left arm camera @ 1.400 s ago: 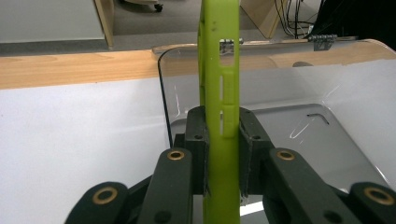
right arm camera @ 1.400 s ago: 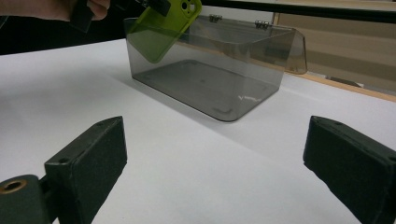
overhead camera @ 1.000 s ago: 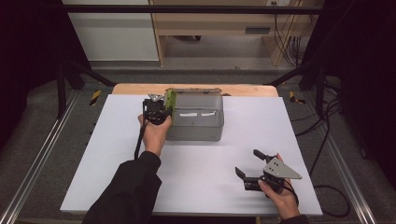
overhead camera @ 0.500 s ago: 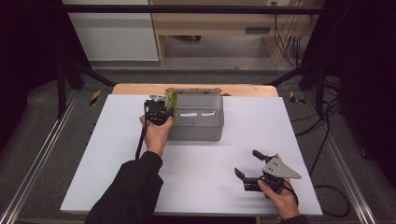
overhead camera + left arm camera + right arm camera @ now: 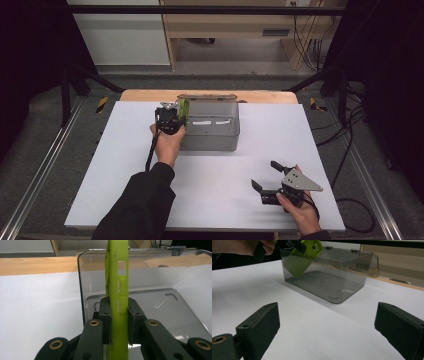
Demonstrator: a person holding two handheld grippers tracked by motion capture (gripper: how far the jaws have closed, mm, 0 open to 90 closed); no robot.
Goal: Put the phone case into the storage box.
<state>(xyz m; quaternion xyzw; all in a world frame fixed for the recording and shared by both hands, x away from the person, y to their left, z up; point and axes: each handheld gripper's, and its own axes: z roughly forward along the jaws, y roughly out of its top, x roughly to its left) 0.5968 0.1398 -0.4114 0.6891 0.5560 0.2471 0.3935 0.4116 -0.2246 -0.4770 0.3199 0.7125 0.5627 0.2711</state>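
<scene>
box: smoky clear plastic box (image 5: 210,131) sat open at the table's (image 5: 100,185) far middle, lid hinged back; landmark for everything below.
phone case: lime-green phone case (image 5: 116,290) was above the box's left end, partly inside over the left wall, tilted, camera cutout up.
left gripper: left gripper (image 5: 169,118) was at the box's left wall, jaws clenched on the case's flat faces near its lower end, edge toward the camera; probably so it could slide down into the box.
right gripper: right gripper (image 5: 267,181) was well in front of the box, to its right, jaws spread wide, nothing between them; looked parked, idle.
box inside: looked bare.
</scene>
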